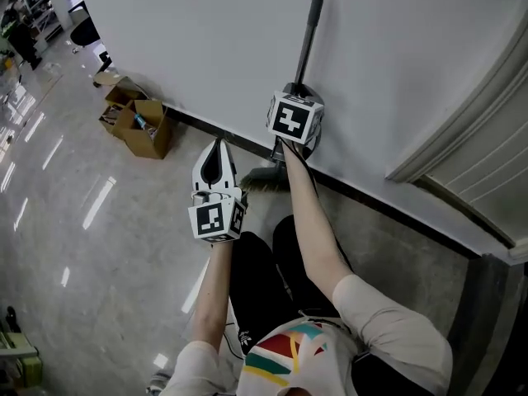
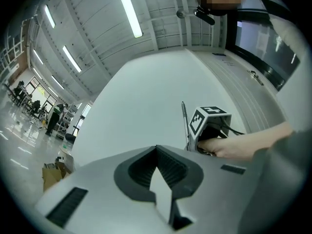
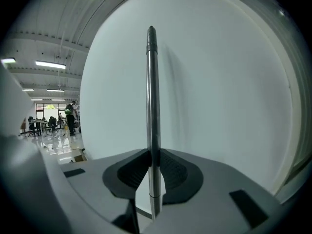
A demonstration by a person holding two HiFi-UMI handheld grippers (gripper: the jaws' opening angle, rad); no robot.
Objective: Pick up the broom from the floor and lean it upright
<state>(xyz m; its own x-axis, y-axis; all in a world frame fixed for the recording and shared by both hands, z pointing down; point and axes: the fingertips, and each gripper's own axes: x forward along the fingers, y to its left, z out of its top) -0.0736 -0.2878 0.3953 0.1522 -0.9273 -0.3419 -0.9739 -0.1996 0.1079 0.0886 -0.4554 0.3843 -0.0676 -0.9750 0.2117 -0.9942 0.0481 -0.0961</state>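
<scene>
**Right tongs** (image 3: 152,155): closed on the broom handle (image 3: 152,101). The ribbed pads press the metal pole from both sides. Held in the person's right hand (image 2: 228,147), arm stretched toward the wall (image 1: 206,40).

**Left tongs** (image 2: 156,151): closed, tips meeting, nothing between them. They sit lower than the right tongs and to their left, pointing at the same wall. In the head view the left tongs (image 1: 218,147) are well short of the broom.

**Broom** (image 1: 306,35): upright.
- The handle rises straight above the right tongs (image 1: 299,89), close in front of the white wall, and throws a faint shadow on it.
- Whether the top of the handle touches the wall cannot be told.
- The broom head (image 1: 266,178) is on the floor (image 1: 74,246) below the right tongs, beside the black skirting strip (image 1: 371,198) and just right of the left tongs.

**Cardboard boxes** (image 1: 142,126): two, open, on the floor against the wall, well to the left of the left tongs.

**Grey panelled door** (image 1: 487,159): set in the wall, to the right of the right tongs.

**Person's legs** (image 1: 264,287): in dark trousers, directly beneath both tongs.

**Distant people** (image 3: 70,115): standing in the bright hall far to the left of the right tongs.
</scene>
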